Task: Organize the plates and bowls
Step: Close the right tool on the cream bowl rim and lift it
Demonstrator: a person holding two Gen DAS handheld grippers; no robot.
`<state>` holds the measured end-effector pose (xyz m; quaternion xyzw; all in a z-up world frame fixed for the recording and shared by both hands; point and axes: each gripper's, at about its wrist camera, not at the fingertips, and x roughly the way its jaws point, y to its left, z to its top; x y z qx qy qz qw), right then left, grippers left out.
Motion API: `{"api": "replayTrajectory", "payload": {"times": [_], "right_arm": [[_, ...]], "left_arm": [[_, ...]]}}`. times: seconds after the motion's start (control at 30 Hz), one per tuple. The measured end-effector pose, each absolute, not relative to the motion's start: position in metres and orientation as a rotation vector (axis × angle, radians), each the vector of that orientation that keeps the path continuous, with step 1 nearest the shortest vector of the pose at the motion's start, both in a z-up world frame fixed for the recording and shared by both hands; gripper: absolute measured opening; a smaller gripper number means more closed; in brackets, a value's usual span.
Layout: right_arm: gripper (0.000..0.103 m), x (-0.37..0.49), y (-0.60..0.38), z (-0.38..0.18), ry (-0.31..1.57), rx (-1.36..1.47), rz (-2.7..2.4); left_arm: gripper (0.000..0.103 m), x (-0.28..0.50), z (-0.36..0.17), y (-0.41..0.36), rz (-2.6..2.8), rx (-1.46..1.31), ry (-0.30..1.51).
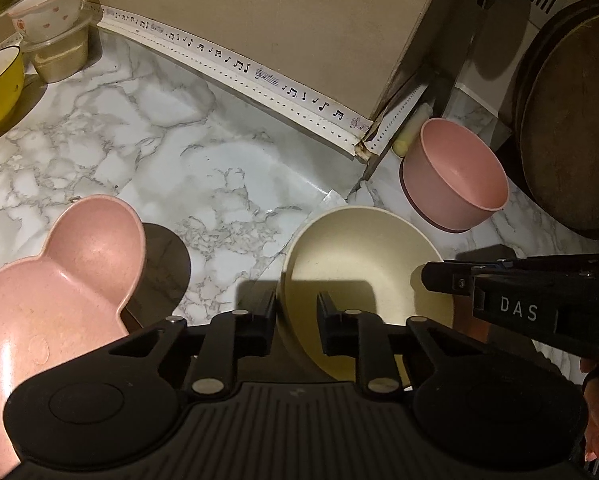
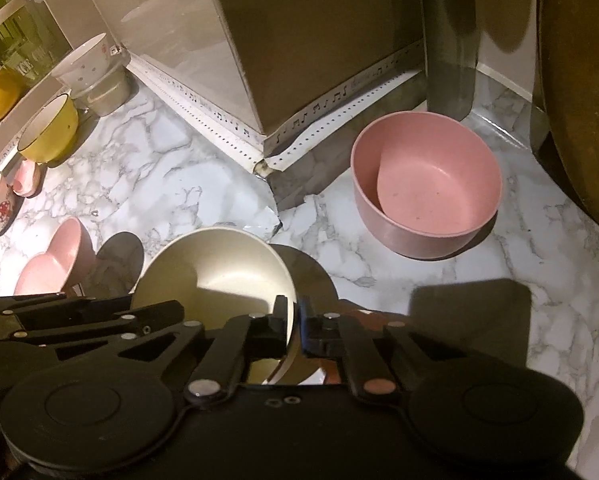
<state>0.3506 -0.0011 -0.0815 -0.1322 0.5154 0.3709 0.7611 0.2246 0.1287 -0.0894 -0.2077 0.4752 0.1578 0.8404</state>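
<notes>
Both grippers clamp the cream bowl [image 1: 359,280] on the marble counter [image 1: 179,152] — left gripper [image 1: 297,322] pinching its left rim, right gripper [image 2: 297,320] its right rim. A pink bowl [image 2: 427,192] stands apart beyond it; a pink divided plate [image 1: 59,292] lies to its left.

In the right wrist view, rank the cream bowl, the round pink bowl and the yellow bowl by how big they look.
1. Cream bowl and round pink bowl: look alike; the cream one sits nearer, so unranked.
2. Yellow bowl, smallest and farthest.

cream bowl [image 1: 355,264], pink bowl [image 2: 425,190], marble-look counter [image 1: 171,152]
</notes>
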Motion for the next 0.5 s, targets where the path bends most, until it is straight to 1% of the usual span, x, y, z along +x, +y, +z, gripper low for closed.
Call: {"api": "replayTrajectory", "payload": {"times": [0.07, 0.27, 0.5], "right_arm": [[0.003, 0.349, -0.002, -0.081, 1.114, -0.296, 0.801], [0.002, 0.341, -0.008, -0.073, 1.095, -0.298, 0.795], [0.003, 0.325, -0.024, -0.051, 1.066, -0.284, 0.797]], "left_arm": [[0.018, 0.223, -0.089, 0.128, 0.335, -0.441, 1.006], [0.017, 0.213, -0.078, 0.123, 0.334, -0.452, 0.993], [0.017, 0.197, -0.059, 0.109, 0.3, -0.438, 0.983]]}}
